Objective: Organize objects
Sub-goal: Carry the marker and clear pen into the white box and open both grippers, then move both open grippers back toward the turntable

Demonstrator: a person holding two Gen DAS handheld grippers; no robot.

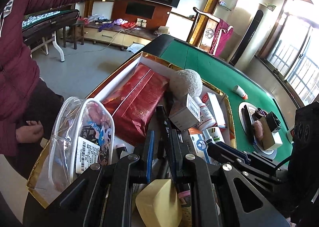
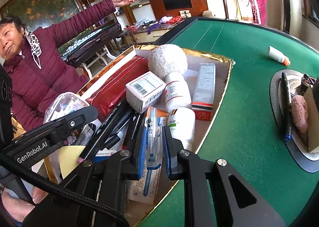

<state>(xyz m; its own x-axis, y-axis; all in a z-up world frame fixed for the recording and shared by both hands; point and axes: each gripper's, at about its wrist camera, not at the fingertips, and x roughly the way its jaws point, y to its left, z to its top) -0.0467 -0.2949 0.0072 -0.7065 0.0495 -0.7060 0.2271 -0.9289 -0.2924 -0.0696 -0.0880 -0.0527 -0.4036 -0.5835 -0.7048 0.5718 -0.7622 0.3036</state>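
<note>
A gold-rimmed white box [image 1: 127, 68] [image 2: 223, 58] on the green table holds several items: a red packet [image 1: 137, 103] [image 2: 117, 85], a white fluffy ball [image 1: 186, 83] [image 2: 167, 60], small cartons, white bottles [image 2: 177, 91], black markers and a clear zip pouch [image 1: 79, 133]. My left gripper [image 1: 162, 151] hangs over the box with a black marker [image 1: 165, 127] between its narrowly parted pads; I cannot tell whether it grips. A tan block [image 1: 159, 201] lies under it. My right gripper [image 2: 152, 137] has its blue pads on either side of a clear pen [image 2: 152, 137], with slight gaps showing.
A round recess [image 2: 279, 79] in the table at right holds a black pen, a pink puff [image 2: 299, 111] and boxes. A white tube with an orange cap [image 2: 278, 55] lies on the green felt. A person in a maroon jacket [image 2: 39, 79] stands at the left of the box.
</note>
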